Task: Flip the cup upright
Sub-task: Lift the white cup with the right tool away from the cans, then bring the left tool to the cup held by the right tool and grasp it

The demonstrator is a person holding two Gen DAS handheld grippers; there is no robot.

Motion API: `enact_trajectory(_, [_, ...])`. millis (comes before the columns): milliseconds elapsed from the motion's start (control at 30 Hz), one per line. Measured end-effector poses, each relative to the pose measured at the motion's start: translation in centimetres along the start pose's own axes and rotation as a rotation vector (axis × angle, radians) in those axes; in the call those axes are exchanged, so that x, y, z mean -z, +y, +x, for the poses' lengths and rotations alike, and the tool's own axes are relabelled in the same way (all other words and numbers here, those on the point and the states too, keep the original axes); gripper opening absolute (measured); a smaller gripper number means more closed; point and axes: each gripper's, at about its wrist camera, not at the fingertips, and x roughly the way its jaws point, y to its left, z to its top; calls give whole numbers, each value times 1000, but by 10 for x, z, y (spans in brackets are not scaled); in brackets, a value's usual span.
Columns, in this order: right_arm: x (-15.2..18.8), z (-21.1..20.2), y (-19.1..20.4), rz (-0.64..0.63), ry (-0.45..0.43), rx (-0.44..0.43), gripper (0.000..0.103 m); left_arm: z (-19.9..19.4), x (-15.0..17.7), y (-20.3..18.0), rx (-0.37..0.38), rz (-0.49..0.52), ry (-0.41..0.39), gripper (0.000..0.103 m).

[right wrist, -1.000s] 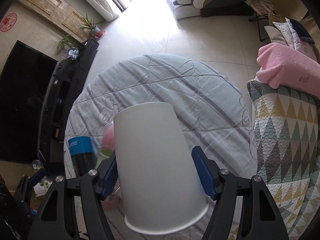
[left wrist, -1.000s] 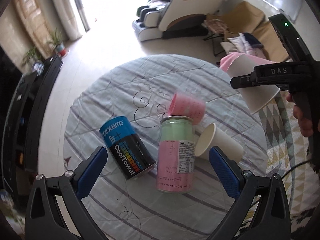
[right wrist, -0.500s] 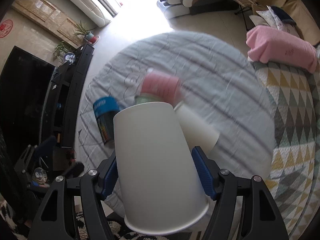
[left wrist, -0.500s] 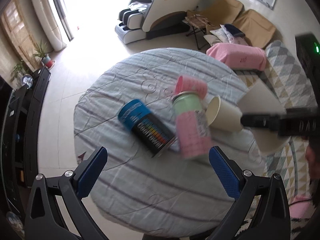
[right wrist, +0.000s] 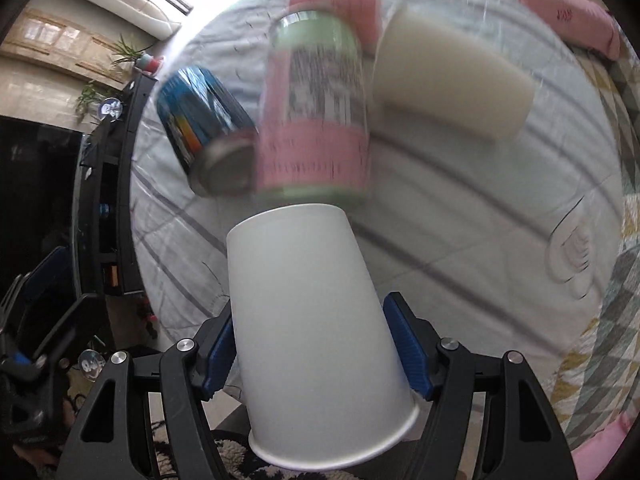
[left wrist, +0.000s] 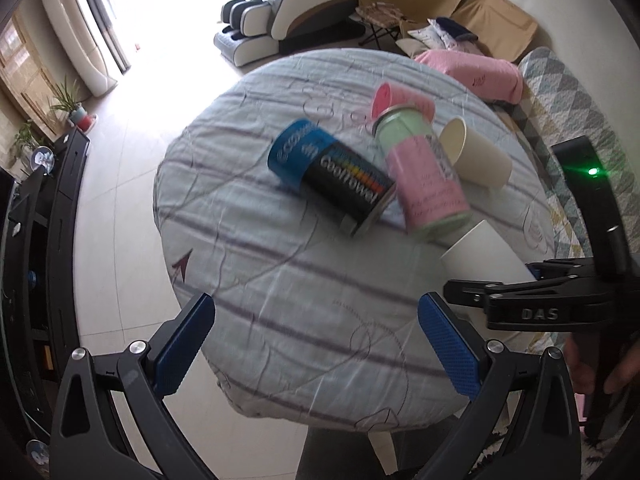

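Observation:
My right gripper is shut on a white paper cup, its base pointing forward toward the table and its open rim toward the camera. The cup also shows in the left wrist view, tilted just above the table's near right part, with the right gripper around it. My left gripper is open and empty, above the table's near edge. A cream paper cup lies on its side at the right; it also shows in the right wrist view.
On the round cloth-covered table lie a blue-black can, a pink-green can and a pink cup. A patterned sofa with a pink cushion stands right, a TV cabinet left.
My right gripper has carried the white cup down and in, close over the table's near right part beside the cans. The left gripper has pulled back and up from the cans.

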Motion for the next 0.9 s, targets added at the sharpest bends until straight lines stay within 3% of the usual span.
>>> enact_trajectory(200, [9, 20, 1, -15, 17, 7, 72, 7, 12, 2, 10, 7, 23, 103])
enact_trajectory(267, [9, 22, 2, -13, 16, 16, 79, 7, 12, 1, 16, 10, 21, 103])
enact_trajectory(533, [9, 1, 1, 3, -22, 33, 81, 2, 1, -9, 55, 74, -3, 103])
enact_trajectory(700, [18, -37, -20, 99, -105, 22, 81, 3, -15, -43, 150, 289, -14, 103])
enact_trajectory(900, [64, -70, -70, 320, -179, 14, 82, 10, -31, -100, 287, 678, -5, 103])
